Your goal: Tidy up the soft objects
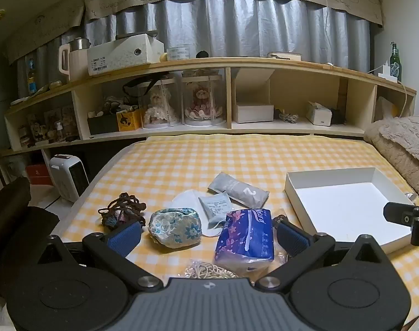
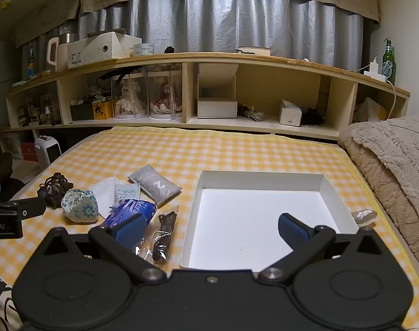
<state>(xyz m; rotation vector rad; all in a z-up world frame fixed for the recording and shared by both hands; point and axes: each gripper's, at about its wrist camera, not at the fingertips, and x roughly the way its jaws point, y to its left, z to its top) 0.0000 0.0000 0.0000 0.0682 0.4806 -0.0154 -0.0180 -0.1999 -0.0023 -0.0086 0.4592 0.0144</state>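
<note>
The soft things lie in a loose cluster on the yellow checked bedcover (image 1: pixel 237 154), and the left gripper (image 1: pixel 208 233) hangs over the near edge of that cluster with its jaws spread wide and nothing between the pads. Inside its gap sit the floral fabric pouch (image 1: pixel 175 230), close to the left pad, and the purple tissue pack (image 1: pixel 246 237), close to the right pad; neither touches a pad as far as can be seen. Just beyond the gap lie a small white sachet (image 1: pixel 215 207) on a round white pad (image 1: pixel 186 200), and further out the grey packet marked 2 (image 1: pixel 238 189). A dark knitted bundle (image 1: pixel 123 209) rests outside the left pad, and a coil of pale cord (image 1: pixel 206 270) lies close under the gripper body. The right gripper (image 2: pixel 212 230) is also wide open and holds nothing. Its right pad hangs over the floor of the white shallow box (image 2: pixel 330 187), while its left pad sits in front of the tissue pack (image 2: pixel 132 211); between the pads lies a clear bag with a dark item (image 2: pixel 162 234), beside the box's left wall. A beige blanket (image 2: pixel 397 154) is heaped beyond the right pad, and a wooden shelf unit (image 2: pixel 209 58) runs along the far side of the bed.
</note>
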